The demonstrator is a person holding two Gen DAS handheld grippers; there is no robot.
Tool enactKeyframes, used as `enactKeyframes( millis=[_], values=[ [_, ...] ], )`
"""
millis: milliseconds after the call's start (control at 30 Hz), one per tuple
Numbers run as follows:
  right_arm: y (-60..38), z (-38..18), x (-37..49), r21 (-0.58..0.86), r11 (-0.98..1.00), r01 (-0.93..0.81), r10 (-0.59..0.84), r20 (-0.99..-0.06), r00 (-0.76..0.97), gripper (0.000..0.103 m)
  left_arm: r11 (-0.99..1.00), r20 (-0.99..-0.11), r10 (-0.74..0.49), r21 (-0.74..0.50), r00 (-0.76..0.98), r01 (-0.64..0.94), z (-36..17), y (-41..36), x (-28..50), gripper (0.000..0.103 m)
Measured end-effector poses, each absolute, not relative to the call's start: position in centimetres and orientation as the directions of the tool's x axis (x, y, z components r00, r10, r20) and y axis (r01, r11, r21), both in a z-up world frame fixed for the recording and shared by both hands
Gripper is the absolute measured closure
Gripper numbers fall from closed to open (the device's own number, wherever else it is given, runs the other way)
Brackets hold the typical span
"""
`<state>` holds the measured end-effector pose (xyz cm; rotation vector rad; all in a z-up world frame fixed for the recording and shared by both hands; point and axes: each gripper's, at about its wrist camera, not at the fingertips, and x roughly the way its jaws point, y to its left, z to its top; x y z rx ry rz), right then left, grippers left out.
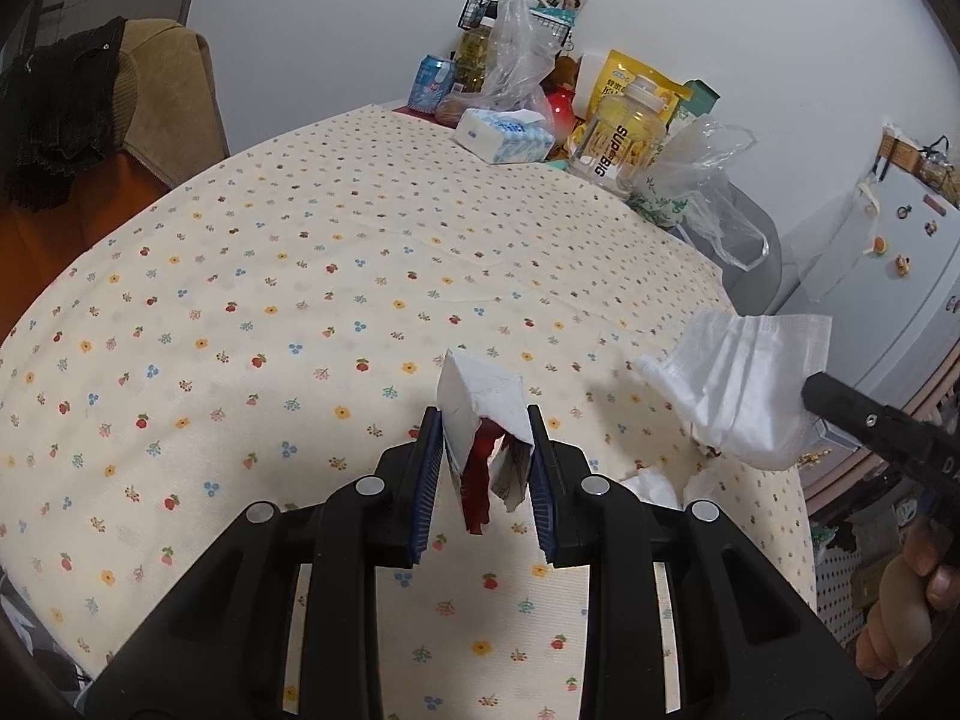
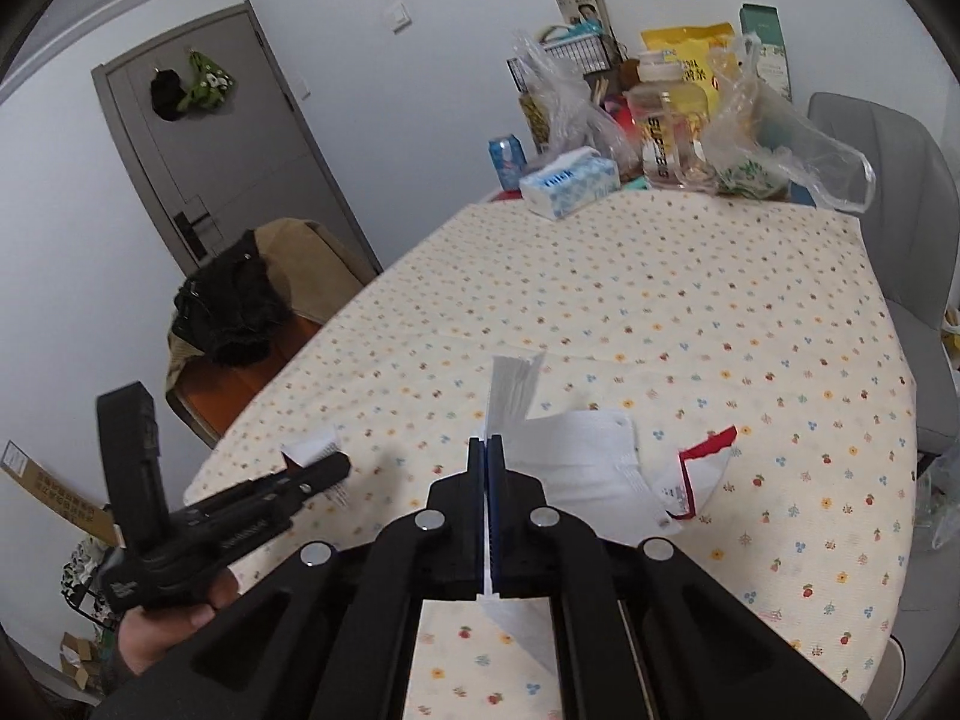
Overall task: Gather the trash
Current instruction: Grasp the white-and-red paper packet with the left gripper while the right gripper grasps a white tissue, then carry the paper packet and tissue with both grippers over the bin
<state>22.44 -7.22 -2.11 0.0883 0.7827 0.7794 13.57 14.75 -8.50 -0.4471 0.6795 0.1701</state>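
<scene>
- The left gripper [image 1: 485,420] is seen with its jaws partly closed on a crumpled white wrapper [image 1: 480,402] with red print, which is pinched between the blue pads and held above the surface [image 1: 270,276].
- The right gripper [image 2: 487,441] is seen with its jaws pressed fully together on a white face mask [image 2: 576,468]; a pleated edge of the mask sticks up past the jaw tips.
- In the left wrist view the mask [image 1: 744,384] is shown hanging off the surface, to the right of the held wrapper.
- A torn white-and-red wrapper piece [image 2: 696,474] is seen just right of the mask, lying on the floral cloth.
- A small white scrap [image 1: 654,486] is found near the surface's edge, below the mask.
- A tissue box [image 2: 570,180] is set at the far end of the surface, well apart from the mask, beside a clear bottle [image 2: 663,132] and plastic bags [image 2: 774,144].
</scene>
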Motion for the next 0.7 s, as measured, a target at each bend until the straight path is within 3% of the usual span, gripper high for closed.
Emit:
enactKeyframes(
  millis=[467, 700],
  values=[
    [-12.6, -0.2, 20.1, 0.34, 0.762, -0.551, 0.636, -0.551, 0.54, 0.101, 0.917, -0.606, -0.027, -0.332, 0.795, -0.221, -6.2, 11.4, 14.2, 0.076],
    [-17.5, -0.3, 19.4, 0.314, 0.835, -0.453, 0.549, -0.551, 0.629, 0.101, 0.936, -0.593, -0.082, -0.321, 0.801, -0.142, -5.2, 7.3, 15.5, 0.076]
  ],
)
